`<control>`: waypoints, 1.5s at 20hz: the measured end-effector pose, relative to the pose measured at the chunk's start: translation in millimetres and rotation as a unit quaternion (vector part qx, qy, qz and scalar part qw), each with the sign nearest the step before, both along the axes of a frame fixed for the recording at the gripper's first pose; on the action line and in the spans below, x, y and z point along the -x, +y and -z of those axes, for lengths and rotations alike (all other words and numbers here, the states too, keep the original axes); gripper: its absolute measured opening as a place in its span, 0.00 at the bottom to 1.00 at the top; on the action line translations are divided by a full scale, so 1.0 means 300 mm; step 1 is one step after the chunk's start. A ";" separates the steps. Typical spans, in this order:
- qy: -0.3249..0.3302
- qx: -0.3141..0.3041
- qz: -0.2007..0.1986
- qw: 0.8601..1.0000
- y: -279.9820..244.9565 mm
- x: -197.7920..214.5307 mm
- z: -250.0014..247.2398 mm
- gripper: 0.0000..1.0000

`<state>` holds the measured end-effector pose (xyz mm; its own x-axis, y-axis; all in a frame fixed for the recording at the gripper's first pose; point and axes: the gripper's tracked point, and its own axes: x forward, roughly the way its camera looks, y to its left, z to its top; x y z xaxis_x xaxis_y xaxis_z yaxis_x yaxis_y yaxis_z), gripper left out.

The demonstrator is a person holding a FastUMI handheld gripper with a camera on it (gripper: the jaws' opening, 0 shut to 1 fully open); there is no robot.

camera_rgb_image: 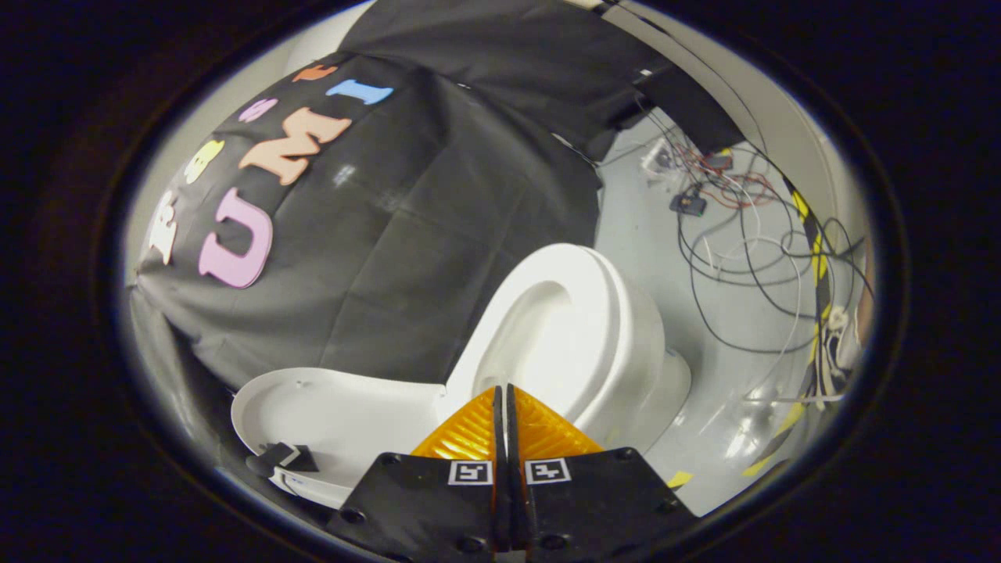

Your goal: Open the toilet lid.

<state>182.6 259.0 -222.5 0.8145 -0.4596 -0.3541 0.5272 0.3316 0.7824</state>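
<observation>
gripper point(501, 395) closed, toilet lid point(336, 410) open, bowl point(559, 328) empty.

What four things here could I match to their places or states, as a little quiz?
Things:
1. lid
2. bowl
3. cables
4. gripper

Places or states:
A. loose on the floor beyond the toilet
B. fingers closed together, holding nothing
C. swung open against the black cloth
D. uncovered, just ahead of the fingers

Pairs: 1-C, 2-D, 3-A, 4-B

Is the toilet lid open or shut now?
Open: the toilet lid is swung back against the black cloth, exposing the bowl. The gripper is shut on nothing.
</observation>
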 end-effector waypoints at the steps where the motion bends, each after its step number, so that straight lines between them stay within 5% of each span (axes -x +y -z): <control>1: 0.002 0.023 -0.009 1.000 -0.007 -0.011 -0.046 0.01; 9: -0.021 0.181 -0.084 0.980 0.010 -0.133 -0.428 0.01; 16: -0.039 0.287 -0.156 0.944 0.161 -0.269 -0.689 0.01; 22: -0.053 0.361 -0.232 0.902 0.394 -0.404 -0.829 0.01; 30: -0.030 0.455 -0.339 0.823 0.677 -0.553 -0.834 0.01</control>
<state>348.7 462.0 27.8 0.9963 0.0562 -0.0643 -0.0520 0.9965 0.0653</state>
